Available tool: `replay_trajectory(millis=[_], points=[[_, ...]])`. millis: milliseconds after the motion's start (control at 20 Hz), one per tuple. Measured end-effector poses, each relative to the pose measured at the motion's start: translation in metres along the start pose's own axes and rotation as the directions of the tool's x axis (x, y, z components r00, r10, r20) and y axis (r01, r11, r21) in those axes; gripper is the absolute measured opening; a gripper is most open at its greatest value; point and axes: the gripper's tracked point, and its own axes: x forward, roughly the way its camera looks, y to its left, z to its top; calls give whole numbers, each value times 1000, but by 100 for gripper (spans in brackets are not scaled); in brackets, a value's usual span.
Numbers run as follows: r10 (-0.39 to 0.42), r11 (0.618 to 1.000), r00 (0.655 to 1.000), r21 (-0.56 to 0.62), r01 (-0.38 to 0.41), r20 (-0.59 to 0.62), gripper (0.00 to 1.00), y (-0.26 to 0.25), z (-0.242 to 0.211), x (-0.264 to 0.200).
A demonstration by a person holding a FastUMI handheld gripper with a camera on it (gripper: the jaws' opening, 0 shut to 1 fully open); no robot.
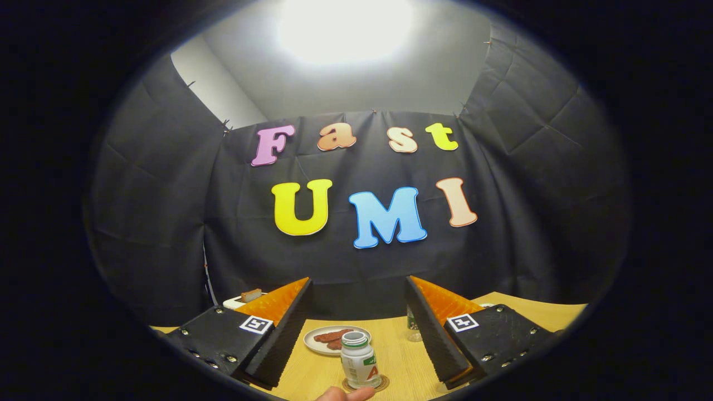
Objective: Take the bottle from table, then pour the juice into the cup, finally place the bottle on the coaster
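Low in the gripper view, the gripper has its two fingers spread wide, one at lower left and one at lower right of the frame, holding nothing. Between them, at the bottom centre, a small white bottle stands upright with its mouth open and a green and red label on its side. It rests on a round brown coaster, whose rim peeks out around the bottle's base. Neither finger touches the bottle; both are well apart from it.

Just below the coaster, at the very bottom edge of the frame, a person's fingertip shows, near the coaster's rim.

Just behind the bottle, slightly left of centre, a white plate lies on the wooden table with reddish-brown pieces of food on it. To the right of the bottle, close against the inner edge of the right finger, a small clear cup stands, partly hidden by that finger. At the left, beyond the left finger, a white object with a brown block on top sits at the table's far edge.
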Motion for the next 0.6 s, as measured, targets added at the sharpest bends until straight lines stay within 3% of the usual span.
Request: replay_trajectory(millis=[400, 600], points=[[-227, 972, 974, -73, 225, -23, 98, -178, -8, -3], [-289, 952, 957, -111, 284, -25, 98, -270, -32, -17]])
